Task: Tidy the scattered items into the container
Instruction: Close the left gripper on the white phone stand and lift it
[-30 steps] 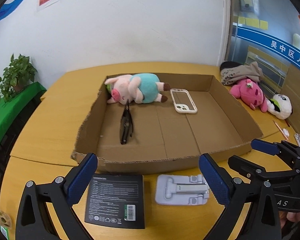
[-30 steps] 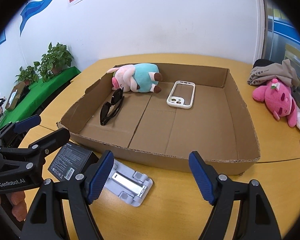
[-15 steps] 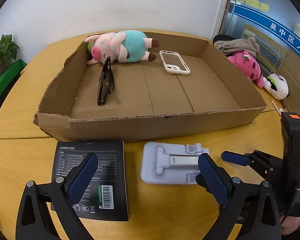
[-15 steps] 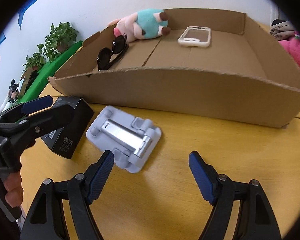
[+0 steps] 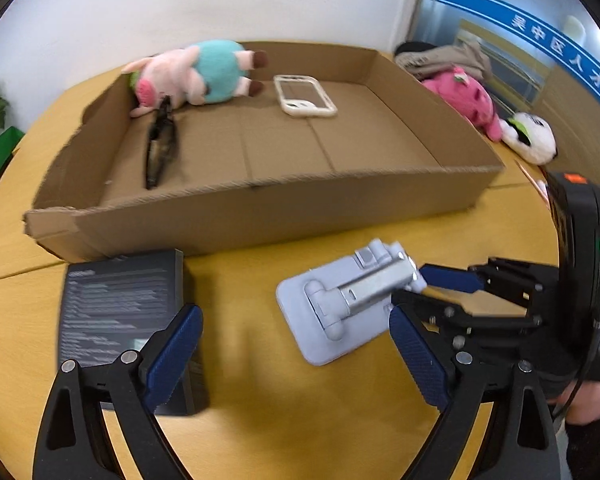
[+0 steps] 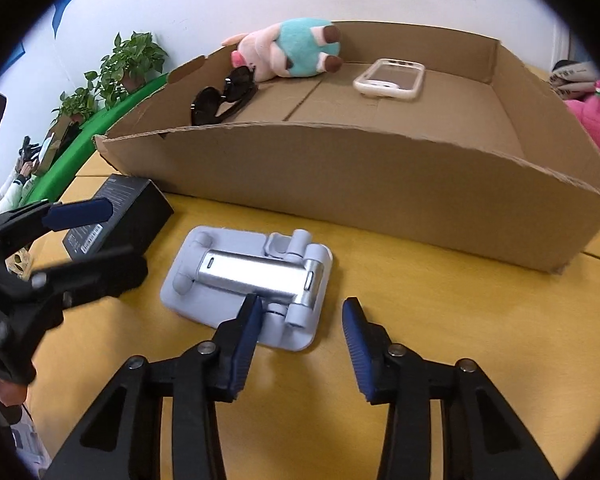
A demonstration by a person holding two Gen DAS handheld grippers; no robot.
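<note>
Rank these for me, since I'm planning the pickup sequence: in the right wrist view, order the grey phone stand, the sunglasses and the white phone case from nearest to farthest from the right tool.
1. Grey phone stand: on the table, right at the right tool, whose jaws are closing.
2. Sunglasses: inside the cardboard box, left side.
3. White phone case: inside the box, near its far wall.

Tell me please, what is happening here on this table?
A person holds tongs in each hand and is tidying things into a cardboard box. A plush pig, sunglasses and a phone case lie inside already. The right tongs are closing at the near end of a grey phone stand; the left tongs are wide open over a black box. Both things are on the table.
</note>
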